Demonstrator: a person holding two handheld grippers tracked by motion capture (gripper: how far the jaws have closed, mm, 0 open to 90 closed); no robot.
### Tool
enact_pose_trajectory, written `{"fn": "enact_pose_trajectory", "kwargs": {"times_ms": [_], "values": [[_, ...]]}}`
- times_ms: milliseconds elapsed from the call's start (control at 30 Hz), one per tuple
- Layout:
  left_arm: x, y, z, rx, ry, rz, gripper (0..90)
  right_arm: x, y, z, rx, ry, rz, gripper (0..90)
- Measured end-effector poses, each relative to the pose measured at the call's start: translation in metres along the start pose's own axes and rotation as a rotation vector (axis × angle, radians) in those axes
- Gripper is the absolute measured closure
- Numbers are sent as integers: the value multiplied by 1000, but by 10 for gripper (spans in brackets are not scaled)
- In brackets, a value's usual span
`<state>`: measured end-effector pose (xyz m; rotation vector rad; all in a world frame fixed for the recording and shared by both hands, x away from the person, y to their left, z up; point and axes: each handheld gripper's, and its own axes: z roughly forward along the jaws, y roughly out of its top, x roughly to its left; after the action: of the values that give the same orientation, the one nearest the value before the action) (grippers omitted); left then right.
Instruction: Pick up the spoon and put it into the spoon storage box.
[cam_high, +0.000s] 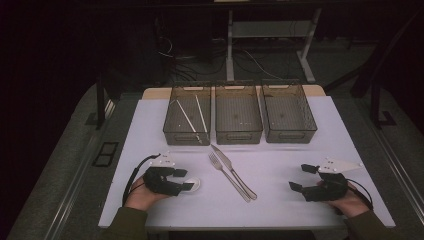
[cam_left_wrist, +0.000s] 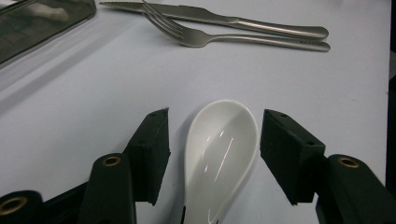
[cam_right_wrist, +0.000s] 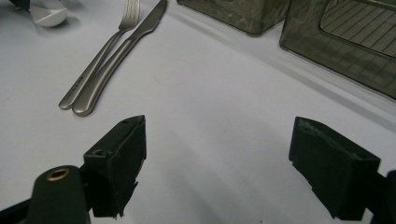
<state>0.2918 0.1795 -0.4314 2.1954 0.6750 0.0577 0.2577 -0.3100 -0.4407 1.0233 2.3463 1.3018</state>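
A white ceramic spoon (cam_left_wrist: 219, 149) lies on the white table between the jaws of my left gripper (cam_left_wrist: 215, 130), bowl pointing away. The pads stand apart from the spoon on both sides, so the gripper is open. In the high view the left gripper (cam_high: 186, 179) is at the front left, with the spoon (cam_high: 193, 184) at its tips. My right gripper (cam_high: 300, 177) rests at the front right, open, with bare table between its jaws (cam_right_wrist: 217, 140). A steel fork (cam_high: 220, 167) and knife (cam_high: 235, 174) lie side by side in the middle.
Three dark see-through bins stand in a row at the back: left (cam_high: 187, 132), middle (cam_high: 238, 134), right (cam_high: 290, 134). The left bin holds two thin pale sticks (cam_high: 192, 117). The white table surface (cam_high: 280, 160) ends just in front of the person's hands.
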Motion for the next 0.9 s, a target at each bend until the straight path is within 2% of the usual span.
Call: {"fn": "enact_pose_trajectory", "kwargs": {"times_ms": [167, 300, 333, 367, 400, 467, 533, 567, 600, 633, 667, 700, 833, 900], "values": [[0, 1, 6, 16, 2, 20, 396, 0, 0, 0, 3, 1, 0, 188], [-1, 1, 10, 34, 5, 12, 396, 0, 0, 0, 6, 1, 1, 188], [-1, 1, 12, 38, 5, 24, 396, 0, 0, 1, 4, 1, -1, 188], [-2, 1, 12, 50, 10, 19, 396, 0, 0, 1, 4, 2, -1, 188], [-1, 1, 13, 57, 8, 35, 396, 0, 0, 1, 4, 2, -1, 188], [-2, 0, 14, 66, 13, 26, 397, 0, 0, 0, 3, 3, 0, 188], [-2, 0, 16, 74, 15, 41, 399, 0, 0, 0, 3, 3, -1, 188], [-4, 0, 16, 82, 16, 34, 400, 0, 0, 0, 3, 2, -1, 188], [-3, 0, 17, 89, 13, 52, 402, 0, 0, 0, 3, 2, -1, 188], [-5, -1, 18, 96, 15, 44, 405, 0, 0, 0, 3, 2, 0, 188], [-5, 0, 19, 98, 20, 68, 406, 0, 0, 0, 3, 3, -1, 188], [-7, 0, 18, 103, 22, 55, 408, 0, 0, 0, 3, 3, -2, 188], [-7, -1, 18, 107, 15, 87, 437, 0, 0, 0, 2, 2, -2, 188], [-10, -1, 18, 108, 11, 86, 461, 0, 0, 0, 4, 2, -2, 188]]}}
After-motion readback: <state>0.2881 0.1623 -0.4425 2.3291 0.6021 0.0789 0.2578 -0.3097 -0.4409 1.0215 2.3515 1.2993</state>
